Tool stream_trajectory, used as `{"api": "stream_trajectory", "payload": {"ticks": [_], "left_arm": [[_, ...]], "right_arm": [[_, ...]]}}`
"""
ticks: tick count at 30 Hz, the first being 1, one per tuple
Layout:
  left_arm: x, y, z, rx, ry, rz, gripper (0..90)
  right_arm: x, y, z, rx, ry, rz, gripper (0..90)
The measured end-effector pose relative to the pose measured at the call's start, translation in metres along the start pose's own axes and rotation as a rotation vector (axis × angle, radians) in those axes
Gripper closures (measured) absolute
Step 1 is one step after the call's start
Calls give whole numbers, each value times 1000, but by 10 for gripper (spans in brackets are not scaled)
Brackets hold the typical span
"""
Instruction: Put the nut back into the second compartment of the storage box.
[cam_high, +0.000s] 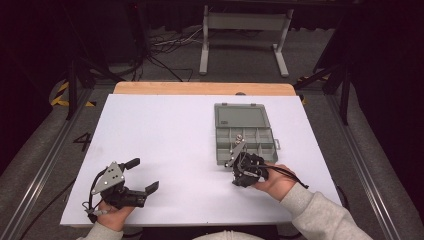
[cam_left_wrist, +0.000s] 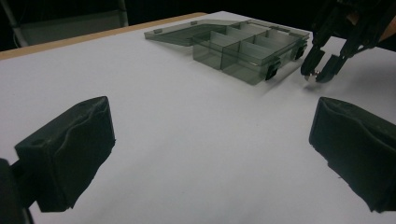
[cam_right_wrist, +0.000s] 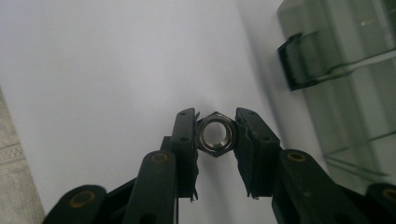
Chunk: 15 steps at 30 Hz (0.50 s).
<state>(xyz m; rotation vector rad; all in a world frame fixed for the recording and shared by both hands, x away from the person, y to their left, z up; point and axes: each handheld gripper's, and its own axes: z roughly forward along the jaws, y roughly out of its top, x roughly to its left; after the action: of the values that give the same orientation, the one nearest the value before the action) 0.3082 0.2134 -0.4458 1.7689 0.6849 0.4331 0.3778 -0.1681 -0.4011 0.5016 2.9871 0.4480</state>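
White table (cam_high: 165, 145) with a wooden far edge is carrying one grey compartment box (cam_high: 245, 140), lid lying open flat toward the far edge. A steel nut (cam_right_wrist: 215, 134) is sitting beside the box.

Shiny metal nut (cam_right_wrist: 215, 135), translucent smoky plastic box (cam_high: 245, 132), matt white tabletop (cam_high: 160, 145).

The nut (cam_right_wrist: 215, 134) sits between the right tongs (cam_right_wrist: 215, 135), seemingly just beside the open box (cam_high: 245, 140).

Beside the right gripper (cam_right_wrist: 215, 135), the grey translucent plastic compartment box (cam_right_wrist: 355, 70) is cut off at the frame's right edge; its contents stay unreadable
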Motion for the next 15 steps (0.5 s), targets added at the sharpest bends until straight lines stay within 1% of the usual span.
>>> {"api": "stream_trajectory", "payload": {"ticks": [2, 3, 4, 6, 8, 11, 15], "left_arm": [[0, 0, 0, 0, -1, -3, 9], [0, 0, 0, 0, -1, -3, 9], [0, 0, 0, 1, -1, -3, 9], [0, 0, 0, 0, 0, 0, 9], [0, 0, 0, 1, 0, 0, 9], [0, 0, 0, 1, -1, -4, 9], [1, 0, 0, 1, -3, 0, 9]], "right_arm": [[-4, 5, -12, -27, -11, 3, 702], [-4, 5, -12, -27, -11, 3, 702], [-8, 10, -25, -46, -26, 9, 702], [-12, 15, -33, -65, -38, 3, 702], [-14, 17, -36, -68, -44, 5, 702], [-21, 24, -47, -85, -63, 5, 702], [-30, 29, -54, -99, -74, 26, 702]]}}
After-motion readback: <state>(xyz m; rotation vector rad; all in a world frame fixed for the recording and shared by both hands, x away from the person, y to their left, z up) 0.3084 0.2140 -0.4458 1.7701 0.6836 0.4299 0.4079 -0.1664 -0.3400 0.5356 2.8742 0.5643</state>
